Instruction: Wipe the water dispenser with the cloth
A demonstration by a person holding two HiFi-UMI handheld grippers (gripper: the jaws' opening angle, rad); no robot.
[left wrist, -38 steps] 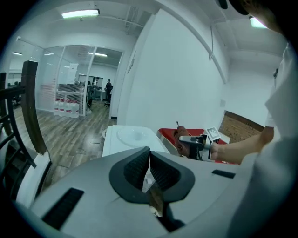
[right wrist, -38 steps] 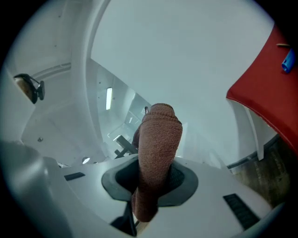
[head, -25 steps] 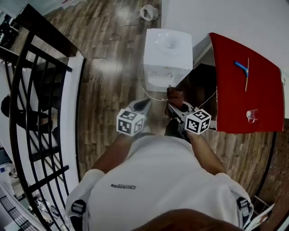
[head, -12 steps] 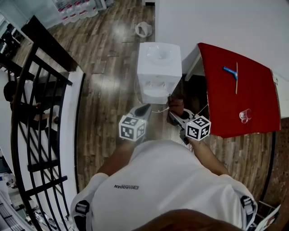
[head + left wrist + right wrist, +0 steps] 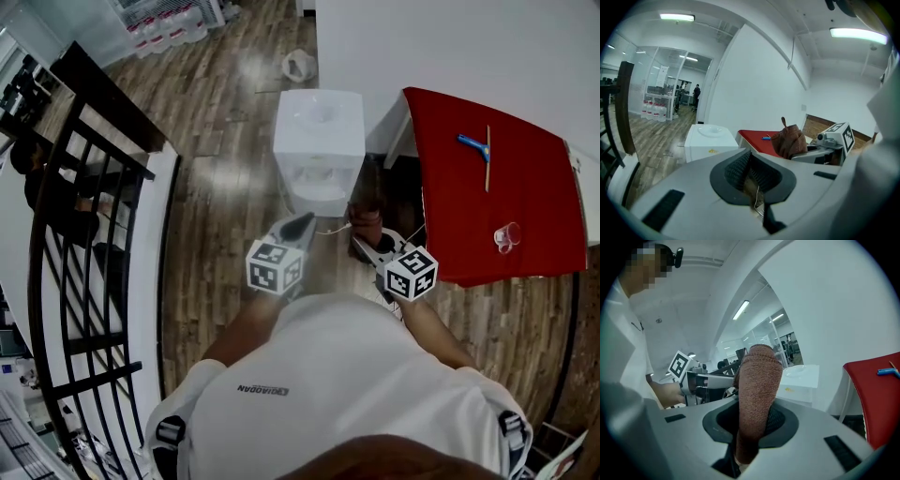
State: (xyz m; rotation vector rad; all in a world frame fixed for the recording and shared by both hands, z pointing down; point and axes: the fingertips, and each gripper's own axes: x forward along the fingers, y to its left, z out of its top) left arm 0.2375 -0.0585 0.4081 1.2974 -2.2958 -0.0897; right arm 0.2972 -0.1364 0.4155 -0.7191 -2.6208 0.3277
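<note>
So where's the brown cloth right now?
The cloth is pinched in the fingers of the right gripper, in front of the person, just short of the white water dispenser and left of the red table.

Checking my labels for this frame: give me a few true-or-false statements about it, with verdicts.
1. The right gripper is shut on the brown cloth. True.
2. The cloth touches the water dispenser. False: it is held clear of it.
3. The left gripper holds a cup. False: its jaws are together, empty; the cup stands on the red table.
4. The water dispenser stands on the floor beside the red table. True.
</note>
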